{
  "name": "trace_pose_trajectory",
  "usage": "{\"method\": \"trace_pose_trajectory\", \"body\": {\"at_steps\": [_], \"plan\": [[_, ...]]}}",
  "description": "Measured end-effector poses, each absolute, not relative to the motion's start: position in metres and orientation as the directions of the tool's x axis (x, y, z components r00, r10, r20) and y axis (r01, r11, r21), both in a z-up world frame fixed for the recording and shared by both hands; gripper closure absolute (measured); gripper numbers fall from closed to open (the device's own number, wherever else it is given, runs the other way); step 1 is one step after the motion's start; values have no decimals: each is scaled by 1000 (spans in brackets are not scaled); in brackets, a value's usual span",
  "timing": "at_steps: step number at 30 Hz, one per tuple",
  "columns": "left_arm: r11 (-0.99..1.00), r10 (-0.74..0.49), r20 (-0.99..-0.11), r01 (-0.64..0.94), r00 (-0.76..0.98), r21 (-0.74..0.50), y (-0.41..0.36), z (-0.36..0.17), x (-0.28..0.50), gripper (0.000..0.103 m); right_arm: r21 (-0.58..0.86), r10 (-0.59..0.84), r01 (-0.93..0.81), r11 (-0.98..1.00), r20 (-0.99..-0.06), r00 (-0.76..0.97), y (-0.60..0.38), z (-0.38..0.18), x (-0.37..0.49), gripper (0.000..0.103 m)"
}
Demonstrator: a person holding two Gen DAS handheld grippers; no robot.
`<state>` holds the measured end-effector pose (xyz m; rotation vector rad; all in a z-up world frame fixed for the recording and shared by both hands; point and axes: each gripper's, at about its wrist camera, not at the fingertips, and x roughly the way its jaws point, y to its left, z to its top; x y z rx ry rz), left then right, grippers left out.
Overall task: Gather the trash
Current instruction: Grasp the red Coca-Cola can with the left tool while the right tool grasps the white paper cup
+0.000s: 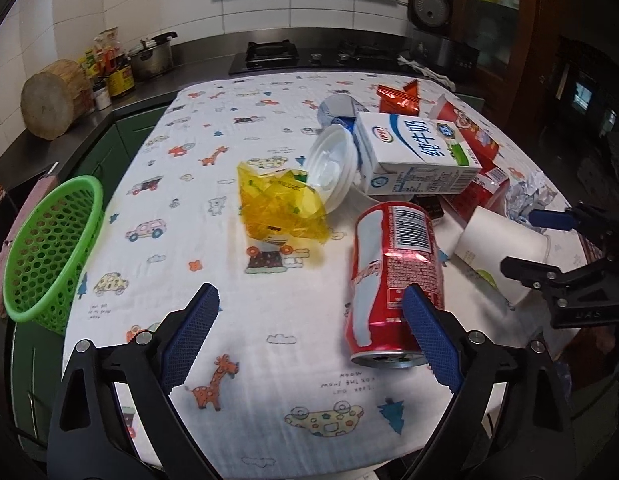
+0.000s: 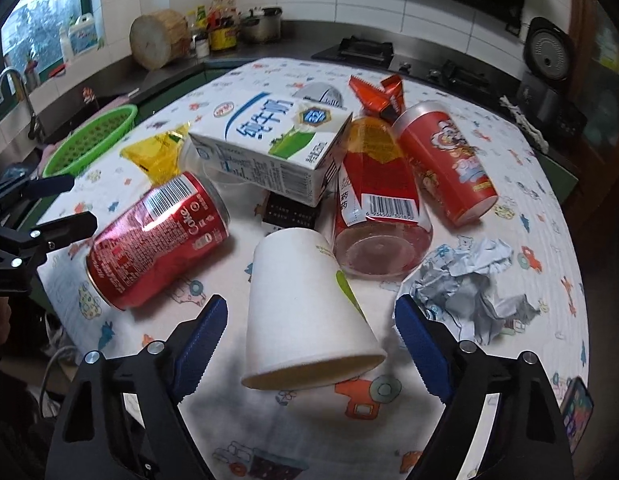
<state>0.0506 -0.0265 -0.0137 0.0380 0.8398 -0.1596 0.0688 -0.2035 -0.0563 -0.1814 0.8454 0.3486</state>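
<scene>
We look forward along each gripper, low and close over the counter [image 1: 269, 312]; both views share the red can [image 1: 393, 276] [image 2: 157, 236] and paper cup [image 1: 505, 248] [image 2: 305, 312]

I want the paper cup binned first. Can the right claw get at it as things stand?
Probably yes: the right claw is open, and the paper cup lies on its side between its fingers with nothing on top.

Paper cup [image 2: 305, 308] between open tool [image 2: 309, 344]
</scene>
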Motion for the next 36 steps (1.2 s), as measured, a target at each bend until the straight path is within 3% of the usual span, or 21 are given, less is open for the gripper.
{"method": "trace_pose_trajectory", "body": {"at_steps": [12,17,24,36], "plan": [[957,-214,-780,285,588,-48,-62,-15,72,12,-20,245,-429,903,-798,551,-199,-63,79,39],[949,-215,-804,313,555,-38,-73,-25,80,16,-7,253,-428,904,-796,549,-202,-62,78,40],[941,-243,-837,329,490,-80,-78,-42,93,38,8,264,-421,907,-791,552,-208,-58,71,40],[946,-259,-802,311,539,-97,-55,-28,78,39,35,309,-447,894,-770,559,-201,-40,56,40]]}}
